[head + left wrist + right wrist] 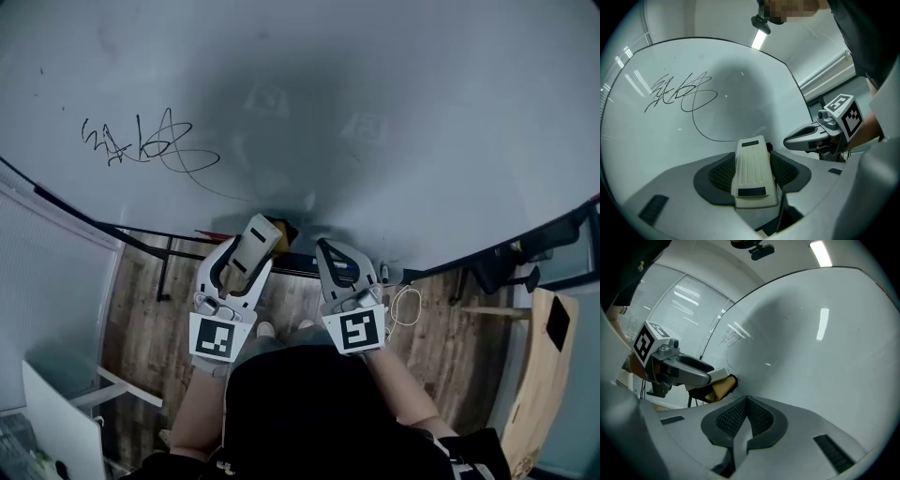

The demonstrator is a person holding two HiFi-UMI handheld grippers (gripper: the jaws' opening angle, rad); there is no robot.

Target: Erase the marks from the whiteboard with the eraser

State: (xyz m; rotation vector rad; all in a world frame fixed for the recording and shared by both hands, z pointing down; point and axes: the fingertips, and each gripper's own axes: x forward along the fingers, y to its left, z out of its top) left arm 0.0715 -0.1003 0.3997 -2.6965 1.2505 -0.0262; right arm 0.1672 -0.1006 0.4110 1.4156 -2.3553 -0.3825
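A large whiteboard (375,84) fills the upper head view. Black scribbled marks (141,142) with a long curling tail sit at its left; they also show in the left gripper view as marks (679,91). My left gripper (261,234) is shut on a cream eraser (251,246), whose ribbed top shows between the jaws as eraser (751,171). It is held near the board's lower edge, to the right of and below the marks. My right gripper (330,251) is shut on nothing, its pads (740,420) pressed together, beside the left one.
A black tray rail (112,225) runs along the whiteboard's lower edge. Below it lies wooden floor (141,300). A white laptop (56,422) sits at bottom left. A wooden board (544,375) and black fittings (506,262) stand at right. A white cable (405,305) hangs near the right gripper.
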